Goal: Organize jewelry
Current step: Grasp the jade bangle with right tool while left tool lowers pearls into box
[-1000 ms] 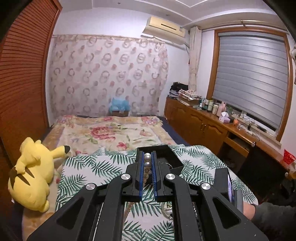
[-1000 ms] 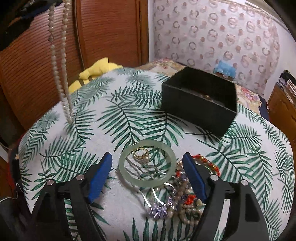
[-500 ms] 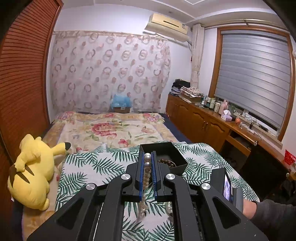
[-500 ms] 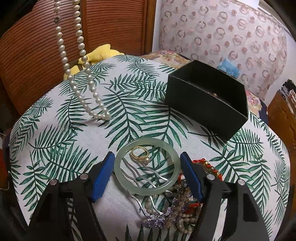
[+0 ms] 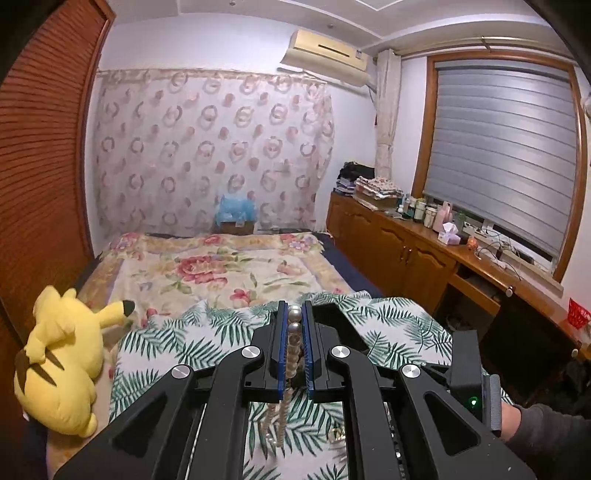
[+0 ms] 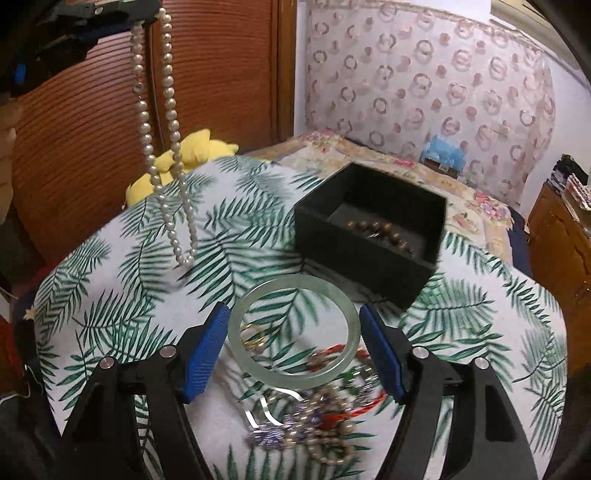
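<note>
My left gripper (image 5: 294, 314) is shut on a white pearl necklace (image 5: 291, 343). The necklace also shows in the right wrist view (image 6: 168, 147), hanging from the left gripper (image 6: 147, 11) with its lower end just above the leaf-print cloth. My right gripper (image 6: 293, 332) is open around a pale green jade bangle (image 6: 293, 332), with the pads not touching it. An open black box (image 6: 369, 229) holds a brown bead bracelet (image 6: 380, 230). A heap of mixed jewelry (image 6: 321, 417) lies below the bangle.
The leaf-print cloth (image 6: 110, 302) covers a round table. A yellow plush toy (image 5: 62, 365) lies left of it on a floral bed (image 5: 207, 269). Wooden cabinets (image 5: 399, 247) line the right wall and a wooden sliding door (image 6: 92, 110) stands at the left.
My left gripper rose with the pearl necklace, lifting its lower end off the cloth. My right gripper moved forward, so the bangle now lies between its pads.
</note>
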